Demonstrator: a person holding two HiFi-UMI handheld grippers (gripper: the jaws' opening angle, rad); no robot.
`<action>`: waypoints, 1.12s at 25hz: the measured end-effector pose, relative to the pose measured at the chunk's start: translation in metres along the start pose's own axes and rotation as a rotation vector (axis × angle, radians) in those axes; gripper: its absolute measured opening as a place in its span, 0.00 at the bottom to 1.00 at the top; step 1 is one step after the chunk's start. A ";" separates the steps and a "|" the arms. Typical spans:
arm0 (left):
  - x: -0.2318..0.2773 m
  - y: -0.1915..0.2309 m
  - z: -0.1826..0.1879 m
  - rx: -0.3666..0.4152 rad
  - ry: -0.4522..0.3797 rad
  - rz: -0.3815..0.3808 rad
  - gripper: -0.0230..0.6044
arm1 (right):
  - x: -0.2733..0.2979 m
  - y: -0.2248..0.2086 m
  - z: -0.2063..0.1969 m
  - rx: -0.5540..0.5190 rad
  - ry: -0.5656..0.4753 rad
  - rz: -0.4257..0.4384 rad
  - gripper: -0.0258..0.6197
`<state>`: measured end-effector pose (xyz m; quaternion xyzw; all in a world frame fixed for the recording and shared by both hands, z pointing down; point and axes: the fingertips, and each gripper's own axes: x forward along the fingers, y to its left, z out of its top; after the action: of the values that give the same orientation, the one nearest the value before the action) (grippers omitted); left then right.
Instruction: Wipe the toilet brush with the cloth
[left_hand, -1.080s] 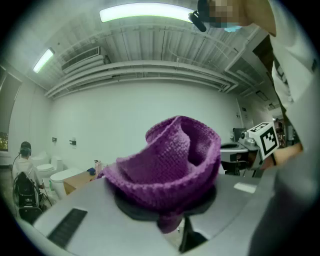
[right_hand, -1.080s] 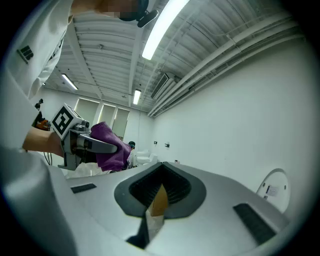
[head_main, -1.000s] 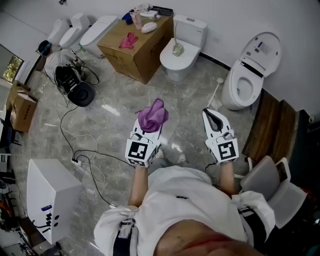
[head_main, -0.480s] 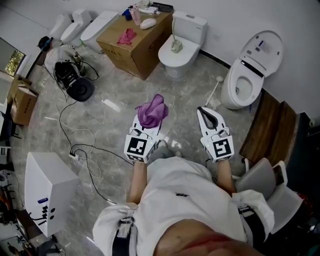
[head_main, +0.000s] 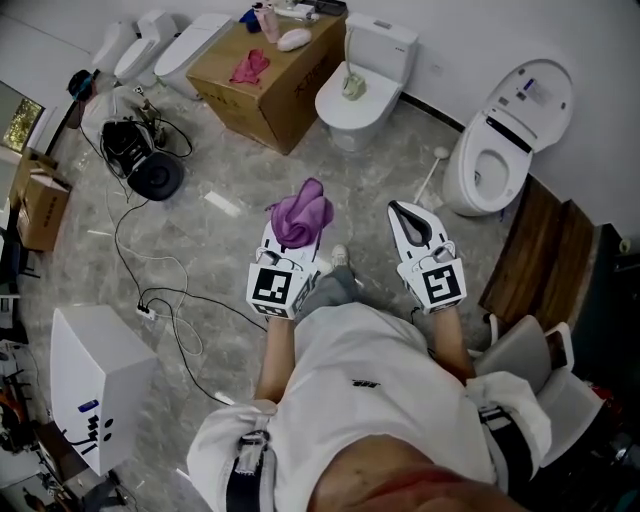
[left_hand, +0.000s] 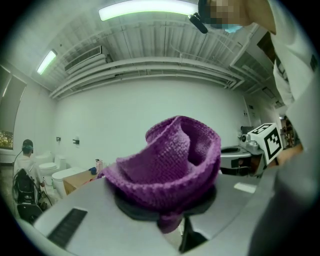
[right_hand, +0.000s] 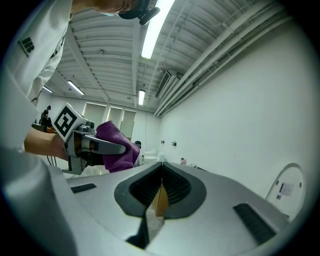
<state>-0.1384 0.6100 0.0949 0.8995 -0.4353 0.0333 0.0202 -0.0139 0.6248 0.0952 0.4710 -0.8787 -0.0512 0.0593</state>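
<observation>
Left gripper (left_hand: 181, 226) clamping purple cloth (head_main: 301, 213) at its tips; right gripper (head_main: 408, 213) staying... no: jaws pressing together, holding nothing; toilet brush (head_main: 352, 85) resting on closed toilet (head_main: 345, 112) ahead, lying well apart from both.

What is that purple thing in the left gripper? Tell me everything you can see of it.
It is a purple cloth with a knobbly, knit-like weave, soft and crumpled. The shut left gripper pinches its lower fold, so it bunches up above the jaws in a loose, cupped heap. It is held in the air; nothing else touches it.
</observation>
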 end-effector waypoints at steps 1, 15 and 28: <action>0.007 0.007 -0.001 -0.003 -0.002 -0.001 0.17 | 0.008 -0.003 -0.002 -0.003 0.007 0.000 0.04; 0.114 0.121 0.000 0.002 0.007 -0.027 0.17 | 0.145 -0.072 -0.011 -0.012 0.059 -0.043 0.04; 0.180 0.188 -0.007 -0.013 0.019 -0.073 0.17 | 0.227 -0.100 -0.023 -0.020 0.102 -0.068 0.04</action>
<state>-0.1748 0.3528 0.1171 0.9143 -0.4020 0.0380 0.0315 -0.0531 0.3795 0.1156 0.5021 -0.8573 -0.0378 0.1071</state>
